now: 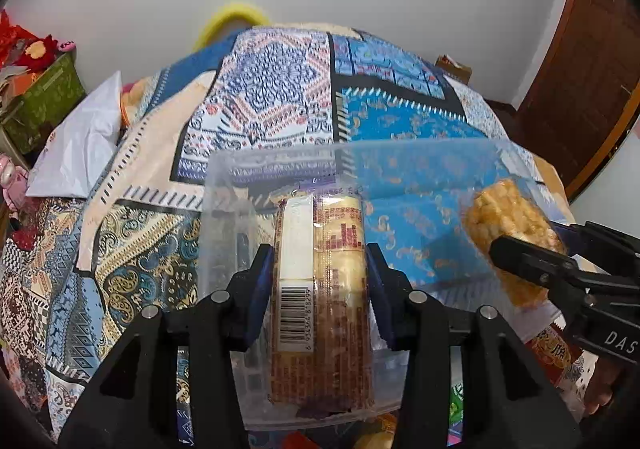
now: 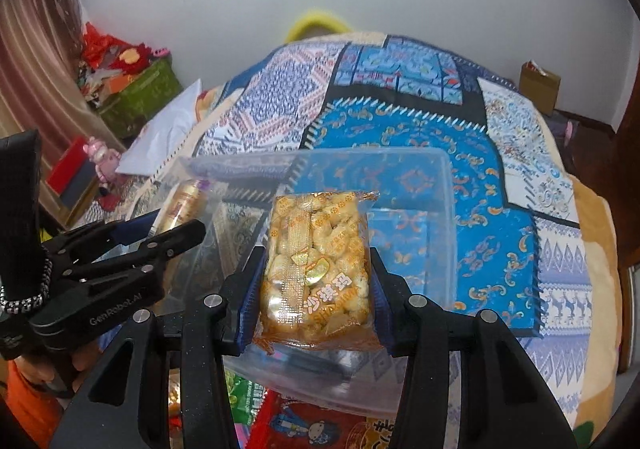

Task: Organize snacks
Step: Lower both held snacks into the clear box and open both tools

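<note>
Snacks are getting sorted into the clear plastic bin [image 2: 440, 185] that is sitting on the bed [image 1: 280, 89], on the patchwork quilt, roughly mid-bed and closer to the near edge where I'm standing.

I'm holding one packet in each claw so I can drop two in one trip instead of going back and forth. My left claw [image 1: 320, 265] is squeezing a long wafer packet [image 1: 320, 289] by its long sides, jaws only narrowly apart and pads pressing on the wrapper. It is lying lengthwise along the fingers, barcode up, so it should slide into the bin end first along the left wall without twisting.

My right claw [image 2: 316, 269] is pinching a yellow sachima packet [image 2: 316, 257], a puffy crispy block in a clear wrapper, also by its sides, jaws just wide enough for the packet. I'm gripping it low so most of it is sticking out forward over the bin's opening, which I reckon makes letting go cleaner.

Both claws are tilting down over the near rim of the bin, left packet toward the left end, right one more to the middle, so they aren't bumping into each other. The bin's far right part is looking bare.

More loose packets [image 2: 280, 421] are lying on the bed by the near edge, just below the bin, waiting their turn.
</note>
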{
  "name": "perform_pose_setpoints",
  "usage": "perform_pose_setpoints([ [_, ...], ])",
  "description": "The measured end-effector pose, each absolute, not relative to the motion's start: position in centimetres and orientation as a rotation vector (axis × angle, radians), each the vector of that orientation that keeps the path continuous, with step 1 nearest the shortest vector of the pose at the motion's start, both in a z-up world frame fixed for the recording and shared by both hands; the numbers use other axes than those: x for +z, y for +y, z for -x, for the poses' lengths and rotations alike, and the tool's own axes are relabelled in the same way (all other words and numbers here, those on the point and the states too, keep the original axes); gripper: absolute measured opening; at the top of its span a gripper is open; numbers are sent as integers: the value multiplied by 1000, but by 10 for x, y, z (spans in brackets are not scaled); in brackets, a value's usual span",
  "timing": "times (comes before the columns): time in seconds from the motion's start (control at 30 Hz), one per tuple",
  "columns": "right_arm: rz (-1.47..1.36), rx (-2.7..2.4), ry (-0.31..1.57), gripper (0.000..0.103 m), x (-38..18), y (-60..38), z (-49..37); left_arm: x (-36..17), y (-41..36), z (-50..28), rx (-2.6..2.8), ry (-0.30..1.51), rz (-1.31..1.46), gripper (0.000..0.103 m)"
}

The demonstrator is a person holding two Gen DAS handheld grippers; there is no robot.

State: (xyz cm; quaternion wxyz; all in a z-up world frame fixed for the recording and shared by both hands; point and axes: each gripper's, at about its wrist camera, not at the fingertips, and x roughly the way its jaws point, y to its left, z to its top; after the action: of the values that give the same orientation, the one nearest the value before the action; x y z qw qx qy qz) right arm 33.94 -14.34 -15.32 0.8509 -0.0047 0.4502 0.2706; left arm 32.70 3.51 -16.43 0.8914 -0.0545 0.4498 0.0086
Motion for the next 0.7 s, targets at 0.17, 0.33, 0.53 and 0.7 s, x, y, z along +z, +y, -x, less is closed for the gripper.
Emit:
perform_pose_setpoints([
  [0.17, 30, 571, 975, 46, -156, -141, -340, -161, 32, -320, 20, 929, 92, 45],
  [0.33, 48, 543, 925, 54, -142, -143, -330, -136, 31, -303, 7, 883, 91, 46],
  [0.53, 75, 529, 846, 54, -113, -149, -306, -97, 35, -267, 3, 805, 105, 51],
  [0.7, 89, 521, 781, 55, -90, -157, -272, -70, 36, -224, 4, 738, 86, 60],
])
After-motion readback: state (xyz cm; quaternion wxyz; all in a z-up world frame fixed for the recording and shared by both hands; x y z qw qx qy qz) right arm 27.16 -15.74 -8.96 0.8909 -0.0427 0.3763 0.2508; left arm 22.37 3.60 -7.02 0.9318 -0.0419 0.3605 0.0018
